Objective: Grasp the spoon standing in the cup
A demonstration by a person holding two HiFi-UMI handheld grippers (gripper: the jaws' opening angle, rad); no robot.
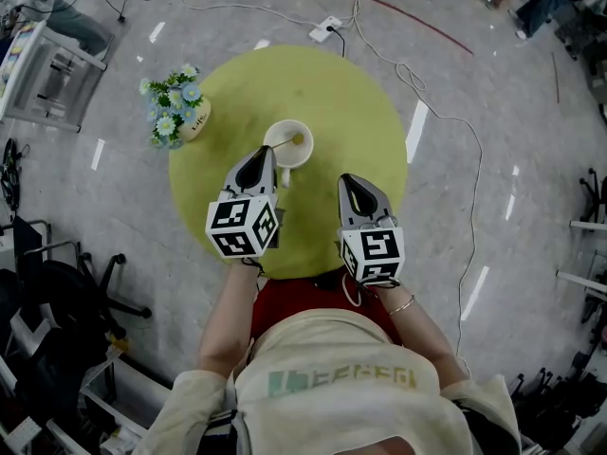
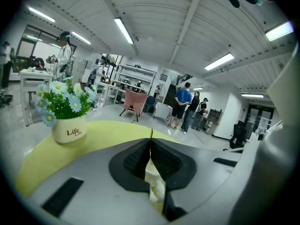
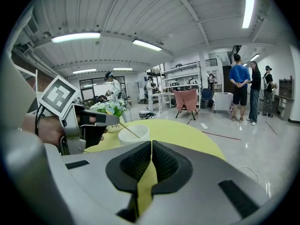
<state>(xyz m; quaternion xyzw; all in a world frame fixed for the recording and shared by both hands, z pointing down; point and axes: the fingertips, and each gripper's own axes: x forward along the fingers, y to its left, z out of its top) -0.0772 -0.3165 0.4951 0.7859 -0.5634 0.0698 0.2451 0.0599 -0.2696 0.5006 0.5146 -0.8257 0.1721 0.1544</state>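
White cup (image 1: 281,140) holds the spoon (image 3: 128,129), which leans toward its near rim. A flower pot (image 1: 194,119) sits left of the cup at the counter (image 1: 332,93) edge; elsewhere around the cup the top is bare. Left gripper (image 1: 268,155) fingers pinch the spoon's handle above the cup; right gripper (image 1: 353,182) fingers are closed and empty, to the cup's right.

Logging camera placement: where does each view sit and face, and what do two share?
Head view: on the person's head, looking steeply down on the table, left tool, right tool and both forearms.
Left gripper view: on the left tool, looking along its closed jaws past the flowerpot; no body shows.
Right gripper view: on the right tool, looking over closed jaws at the left hand and left tool holding the spoon.
Shared by head and right gripper views: cup.
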